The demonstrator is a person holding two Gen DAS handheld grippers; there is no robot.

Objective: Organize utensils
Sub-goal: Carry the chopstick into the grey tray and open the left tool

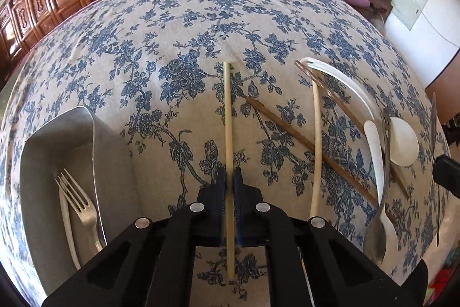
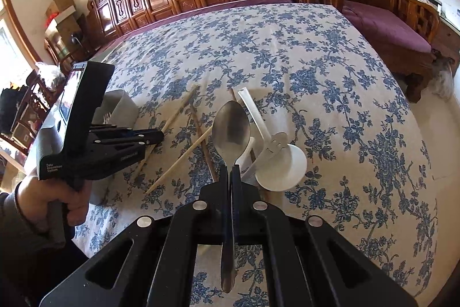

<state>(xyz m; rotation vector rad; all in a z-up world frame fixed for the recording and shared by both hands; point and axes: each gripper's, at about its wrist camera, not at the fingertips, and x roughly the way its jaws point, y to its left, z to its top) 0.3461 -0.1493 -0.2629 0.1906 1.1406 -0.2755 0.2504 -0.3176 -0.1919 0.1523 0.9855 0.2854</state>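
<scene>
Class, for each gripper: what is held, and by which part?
Left gripper grips a pale chopstick on its near half. Right gripper grips the metal spoon by its handle, below the bowl.

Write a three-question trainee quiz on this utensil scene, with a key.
1. True or false: the left gripper is shut on a pale chopstick.
2. The right gripper holds: A) a fork, B) a metal spoon, C) a white ladle.
3. Fill in: the fork lies in the ____ tray.

Key: 1 true; 2 B; 3 metal.
</scene>
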